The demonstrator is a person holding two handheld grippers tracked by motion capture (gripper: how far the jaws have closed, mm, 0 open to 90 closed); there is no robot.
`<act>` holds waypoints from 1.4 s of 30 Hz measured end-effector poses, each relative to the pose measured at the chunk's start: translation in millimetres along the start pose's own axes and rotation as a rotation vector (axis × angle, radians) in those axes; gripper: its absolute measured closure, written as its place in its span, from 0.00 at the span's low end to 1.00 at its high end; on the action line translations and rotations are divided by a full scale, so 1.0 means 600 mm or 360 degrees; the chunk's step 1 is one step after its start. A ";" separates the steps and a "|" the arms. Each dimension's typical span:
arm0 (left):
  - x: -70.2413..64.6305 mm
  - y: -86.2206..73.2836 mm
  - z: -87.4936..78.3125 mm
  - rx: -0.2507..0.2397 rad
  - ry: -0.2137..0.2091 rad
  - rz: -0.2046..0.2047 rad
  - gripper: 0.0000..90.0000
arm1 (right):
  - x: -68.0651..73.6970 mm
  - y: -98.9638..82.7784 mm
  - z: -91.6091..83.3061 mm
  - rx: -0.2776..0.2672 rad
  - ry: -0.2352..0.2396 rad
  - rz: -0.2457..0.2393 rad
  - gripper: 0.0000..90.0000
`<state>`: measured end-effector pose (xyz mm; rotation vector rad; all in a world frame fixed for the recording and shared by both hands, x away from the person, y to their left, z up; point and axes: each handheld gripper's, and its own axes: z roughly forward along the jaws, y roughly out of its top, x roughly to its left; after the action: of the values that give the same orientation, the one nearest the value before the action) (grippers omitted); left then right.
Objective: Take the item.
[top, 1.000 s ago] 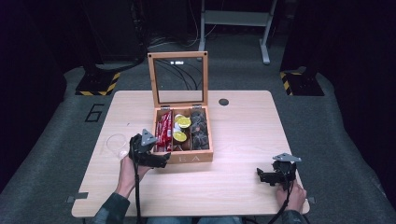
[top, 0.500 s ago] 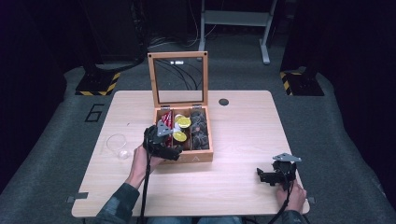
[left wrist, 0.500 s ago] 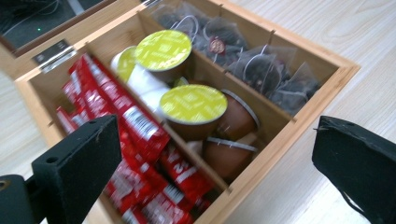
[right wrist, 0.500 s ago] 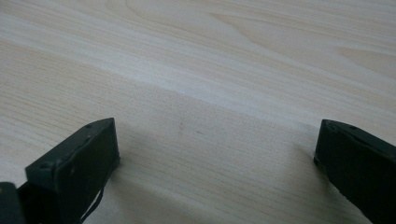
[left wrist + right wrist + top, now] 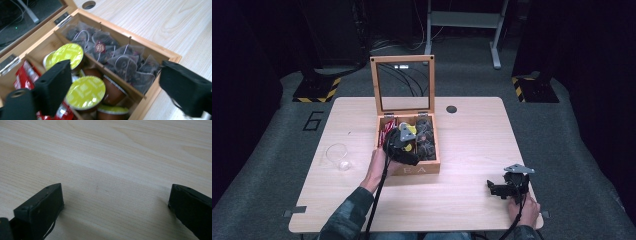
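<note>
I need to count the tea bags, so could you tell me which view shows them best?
The left gripper view: the tea bags fill the box's far compartment close up. The high view shows them as a dark blur; the right gripper view faces bare table.

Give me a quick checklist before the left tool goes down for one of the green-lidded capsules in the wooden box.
1. Box lid open and upright, out of the way: ok.
2. Left tool open, jaws wide apart with nothing between them: ok.
3. Left tool over the wooden box: ok, seen from the high view.
4. Green-lidded capsule exposed on top in the middle compartment: ok.
5. Jaws centred on that capsule: not ok; one jaw sits over it, the other reaches past the tea bags toward the box wall.
6. Right tool open and parked on the table, away from the box: ok.
</note>
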<state>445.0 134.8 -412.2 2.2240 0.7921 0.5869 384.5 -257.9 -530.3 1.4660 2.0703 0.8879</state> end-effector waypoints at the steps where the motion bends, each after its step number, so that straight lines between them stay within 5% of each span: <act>1: -0.002 0.003 0.007 0.0007 -0.0004 -0.0003 0.16 | -0.001 0.000 -0.001 0.0005 0.0005 -0.0014 0.00; 12: -0.021 0.028 0.065 0.0178 -0.0013 0.0044 0.42 | -0.001 0.000 -0.001 0.0007 0.0009 -0.0015 0.00; 23: -0.034 0.032 0.098 0.0331 0.0001 0.0104 0.56 | -0.001 0.000 -0.001 0.0005 0.0006 -0.0014 0.00; 34: -0.042 0.031 0.110 0.0378 0.0028 0.0096 0.72 | -0.001 0.000 -0.001 0.0005 0.0005 -0.0012 0.00; 36: -0.043 0.031 0.109 0.0358 0.0028 0.0084 0.81 | -0.001 0.000 -0.001 0.0006 0.0009 -0.0017 0.00; 42: -0.043 0.032 0.102 0.0324 0.0020 0.0090 0.87 | 0.000 0.000 0.000 0.0000 -0.0001 0.0001 0.00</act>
<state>470.9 78.2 -442.9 2.4372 0.8291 0.5693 384.5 -257.8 -530.4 1.4668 2.0693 0.8879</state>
